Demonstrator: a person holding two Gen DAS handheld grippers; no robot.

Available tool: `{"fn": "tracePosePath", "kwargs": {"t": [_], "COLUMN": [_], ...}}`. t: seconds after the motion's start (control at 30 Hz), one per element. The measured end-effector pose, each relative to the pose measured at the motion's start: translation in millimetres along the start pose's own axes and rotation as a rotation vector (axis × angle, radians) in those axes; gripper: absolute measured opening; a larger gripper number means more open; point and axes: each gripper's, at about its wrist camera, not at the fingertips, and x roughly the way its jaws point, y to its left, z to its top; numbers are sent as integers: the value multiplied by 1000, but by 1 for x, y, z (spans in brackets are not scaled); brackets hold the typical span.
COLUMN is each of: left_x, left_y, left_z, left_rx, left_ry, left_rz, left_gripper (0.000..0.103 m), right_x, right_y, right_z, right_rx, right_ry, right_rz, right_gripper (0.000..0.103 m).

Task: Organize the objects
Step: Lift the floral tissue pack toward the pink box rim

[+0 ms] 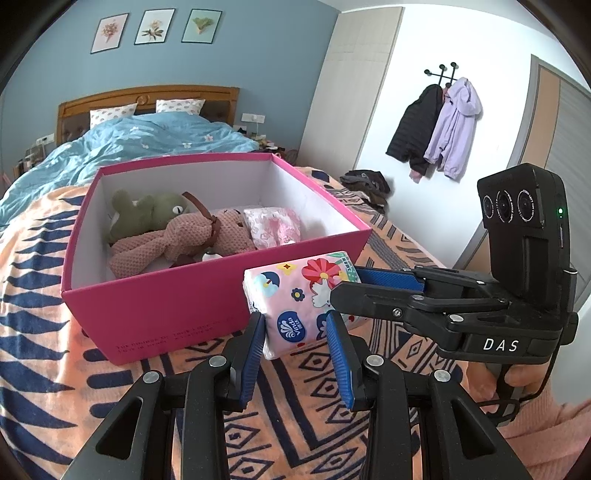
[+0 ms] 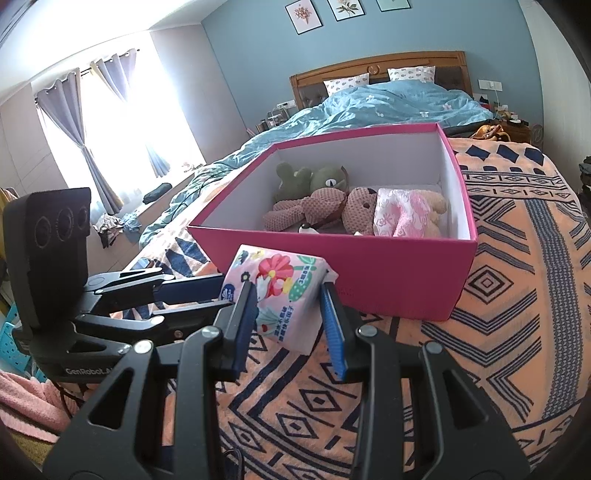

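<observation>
Clamping one pink flower-printed soft tissue pack (image 1: 299,299) together, left claw (image 1: 297,341) and right claw (image 2: 290,315) hold it at the open magenta cardboard box's (image 1: 207,306) 5 o'clock.

Blue wall (image 1: 221,74) with three prints (image 1: 153,26), wooden headboard (image 2: 380,64), bright curtained window (image 2: 110,122), hanging coats (image 1: 439,125)

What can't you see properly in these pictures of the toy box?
- Left wrist view: the pink box front wall hides its floor and the toys' undersides.
- Right wrist view: a patterned pink cloth covers part of the tan plush.
- Both views: the tissue pack underside is hidden.
- Box lettering: too small.
</observation>
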Motion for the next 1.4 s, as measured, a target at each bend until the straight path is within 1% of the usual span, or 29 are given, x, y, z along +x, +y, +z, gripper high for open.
{"fn": "tracePosePath", "kwargs": {"t": [0.3, 0.33, 1.4], "left_x": [-3, -3, -7], "left_y": [-1, -1, 4], "left_z": [4, 5, 19], "left_rx": [10, 12, 22], "left_ry": [-14, -16, -54], "left_rz": [5, 5, 30], "left_gripper": [34, 36, 36], "right_x": [-2, -2, -1], "right_y": [1, 0, 4], "right_z": [4, 5, 23], "right_rx": [-5, -5, -33], "right_ry": [-12, -14, -50], "right_rz": [3, 3, 7], "right_gripper": [39, 39, 39]}}
